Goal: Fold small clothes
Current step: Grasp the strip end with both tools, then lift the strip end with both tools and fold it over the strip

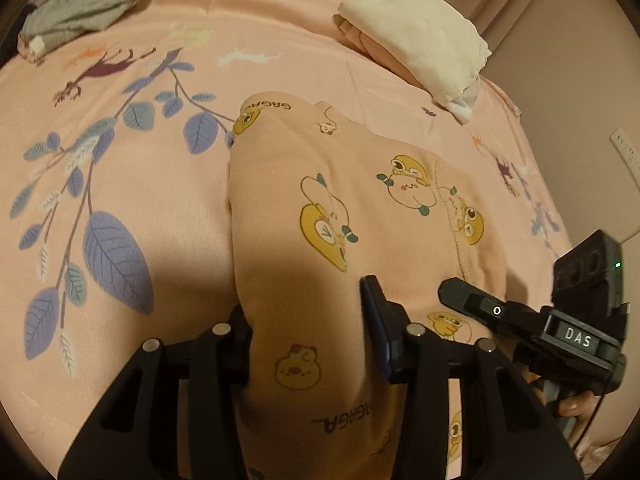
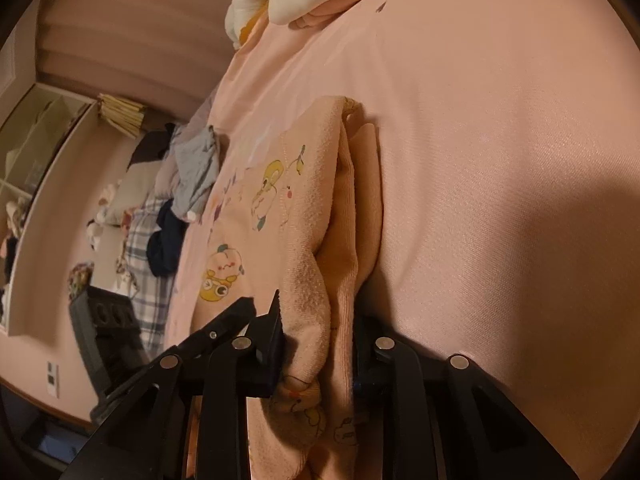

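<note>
L hand-held gripper [image 1: 308, 320] clamps near edge of pink garment [image 1: 360, 208] at 6 o'clock; R hand-held gripper [image 2: 320, 344] pinches its bunched fold. Garment lies mid-bed on sheet [image 1: 160, 184]. Folded pile [image 1: 416, 36] at 1 o'clock, grey cloth [image 1: 84, 4] at 11.

1. "GAGA", printed in dark letters and seen upside down, stands on the peach cartoon-print garment [image 1: 320, 208] at its far edge, at about 12 o'clock from the middle of the left wrist view, beside a yellow duck figure; its last letters are hidden in the fold.
2. "GAGA..." with trailing dots stands on the same garment at about 6 o'clock, also upside down.
3. "DAS", white on a small dark label, stands on the right gripper [image 1: 452, 294] body at about 4 o'clock.
4. The right wrist view shows no readable text.
</note>
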Demonstrator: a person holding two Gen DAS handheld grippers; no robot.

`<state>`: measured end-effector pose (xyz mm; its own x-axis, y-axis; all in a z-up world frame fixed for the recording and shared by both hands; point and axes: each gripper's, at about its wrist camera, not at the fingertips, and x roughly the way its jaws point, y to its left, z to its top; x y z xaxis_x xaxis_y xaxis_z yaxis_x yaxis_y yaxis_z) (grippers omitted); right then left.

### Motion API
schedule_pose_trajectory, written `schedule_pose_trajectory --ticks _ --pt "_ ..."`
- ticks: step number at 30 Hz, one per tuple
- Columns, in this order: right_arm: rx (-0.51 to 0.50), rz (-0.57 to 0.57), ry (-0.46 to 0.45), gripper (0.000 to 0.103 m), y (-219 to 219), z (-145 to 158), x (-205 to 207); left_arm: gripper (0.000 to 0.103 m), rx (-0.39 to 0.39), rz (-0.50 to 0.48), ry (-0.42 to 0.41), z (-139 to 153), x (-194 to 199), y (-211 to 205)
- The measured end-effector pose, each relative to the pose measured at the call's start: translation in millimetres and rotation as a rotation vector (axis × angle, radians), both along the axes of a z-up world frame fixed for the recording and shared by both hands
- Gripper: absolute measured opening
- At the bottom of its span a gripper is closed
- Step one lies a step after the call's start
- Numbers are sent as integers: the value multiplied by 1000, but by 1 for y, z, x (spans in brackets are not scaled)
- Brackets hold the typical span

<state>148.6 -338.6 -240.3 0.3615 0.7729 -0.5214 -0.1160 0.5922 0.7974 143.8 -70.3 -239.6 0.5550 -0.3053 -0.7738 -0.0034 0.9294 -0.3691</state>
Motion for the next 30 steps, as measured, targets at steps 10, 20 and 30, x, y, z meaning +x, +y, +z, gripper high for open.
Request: schedule_pose_trajectory --ticks 10,20,30 --pt "-31 -9 -23 21 1 1 -3 44 25 6 -1 0 1 -2" --pt "-48 -16 -72 21 4 9 -9 34 76 -12 3 11 1 -7" --pt "-131 -35 -135 22 12 31 -16 24 103 -21 -20 29 -5 -8"
